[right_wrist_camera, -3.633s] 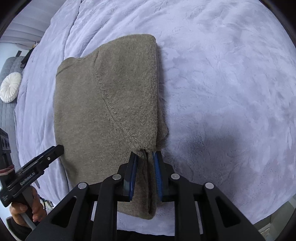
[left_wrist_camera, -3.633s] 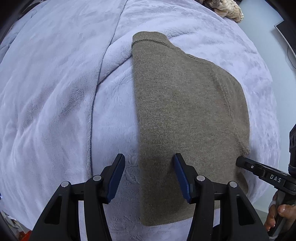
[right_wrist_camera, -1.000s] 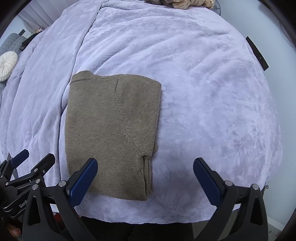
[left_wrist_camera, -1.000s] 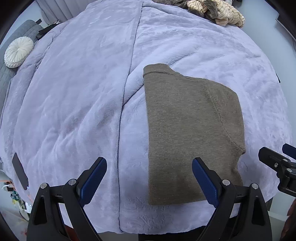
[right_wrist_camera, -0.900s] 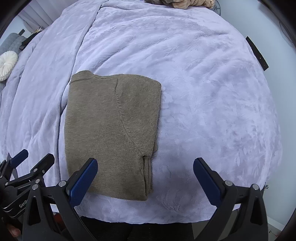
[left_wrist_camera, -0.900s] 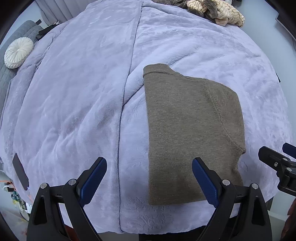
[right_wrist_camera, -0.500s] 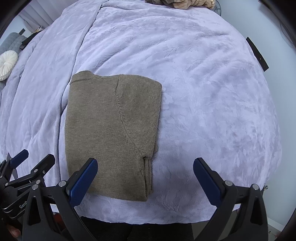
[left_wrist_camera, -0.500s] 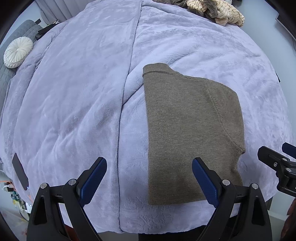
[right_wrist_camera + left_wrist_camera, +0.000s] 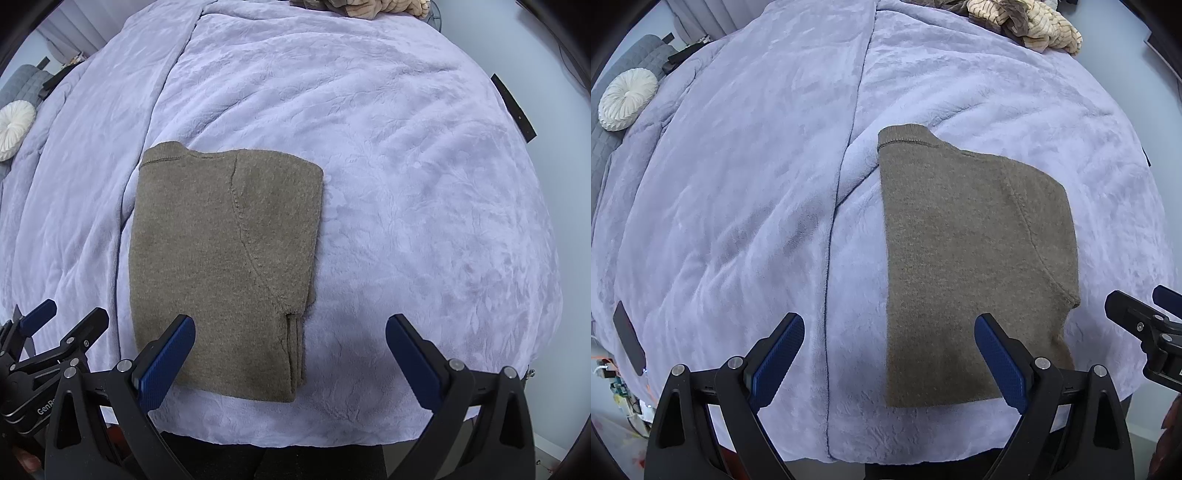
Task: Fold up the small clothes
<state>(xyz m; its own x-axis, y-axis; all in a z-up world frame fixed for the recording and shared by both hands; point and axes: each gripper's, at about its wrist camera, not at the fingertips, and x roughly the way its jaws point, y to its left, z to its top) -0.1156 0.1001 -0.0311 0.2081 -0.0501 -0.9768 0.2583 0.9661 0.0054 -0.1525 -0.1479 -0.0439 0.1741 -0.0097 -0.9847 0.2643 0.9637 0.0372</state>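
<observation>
A brown knit sweater [image 9: 967,243] lies folded into a rectangle on the lilac bed cover [image 9: 738,184], collar at the far end. It also shows in the right wrist view [image 9: 221,258]. My left gripper [image 9: 888,354] is wide open and empty, held above the sweater's near left edge. My right gripper [image 9: 290,354] is wide open and empty, held above the sweater's near right corner. Neither touches the cloth. The right gripper's tip [image 9: 1137,321] shows at the right edge of the left wrist view.
A pile of beige knit clothes [image 9: 1027,22] lies at the far end of the bed. A round white cushion [image 9: 626,99] sits at the far left. The bed's near edge [image 9: 295,435] is just below the grippers. A dark strap [image 9: 513,107] hangs at the right side.
3.6 s ago my right gripper was shut on the sweater's edge; it has let go. Both grippers have opened wide and drawn back. Over the last second nothing moved.
</observation>
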